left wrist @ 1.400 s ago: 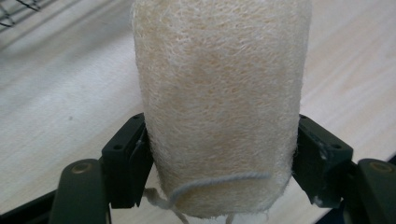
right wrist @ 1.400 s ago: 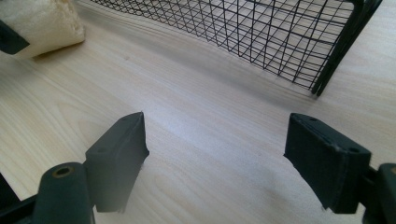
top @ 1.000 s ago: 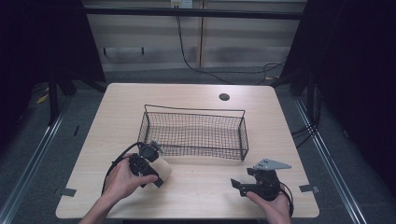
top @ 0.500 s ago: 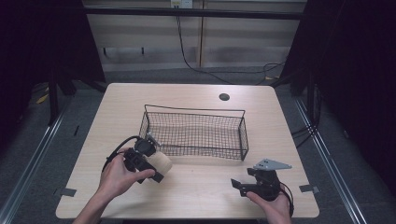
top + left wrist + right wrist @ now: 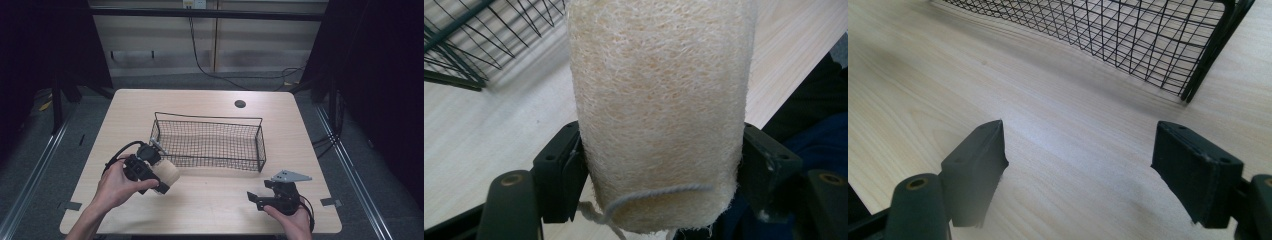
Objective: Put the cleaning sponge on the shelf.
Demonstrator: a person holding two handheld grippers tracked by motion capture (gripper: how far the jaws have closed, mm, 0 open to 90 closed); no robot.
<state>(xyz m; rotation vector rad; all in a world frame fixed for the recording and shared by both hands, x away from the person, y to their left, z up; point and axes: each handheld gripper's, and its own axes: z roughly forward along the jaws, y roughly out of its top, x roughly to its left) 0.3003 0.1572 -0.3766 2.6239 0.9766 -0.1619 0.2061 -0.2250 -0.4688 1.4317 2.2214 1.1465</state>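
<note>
A beige loofah sponge (image 5: 659, 110) sits squeezed between the black jaws of my left gripper (image 5: 659, 175), a thin string trailing from its near end. In the high view the left gripper (image 5: 162, 180) holds that loofah (image 5: 168, 172) just above the table, close to the front left corner of the black wire basket (image 5: 209, 142). My right gripper (image 5: 254, 199) rests low at the table's front right, open, with bare wood between its jaws. In the right gripper view its gripper (image 5: 1078, 155) faces the basket's mesh wall (image 5: 1128, 35).
The light wooden table (image 5: 210, 200) has a round cable hole (image 5: 240, 104) at the back right. Cables run along the floor behind the table. Dark curtains and metal rails flank both sides.
My left gripper has lifted and turned a little with the loofah, shifting slightly right toward the basket's corner. The right gripper has stayed where it was.
</note>
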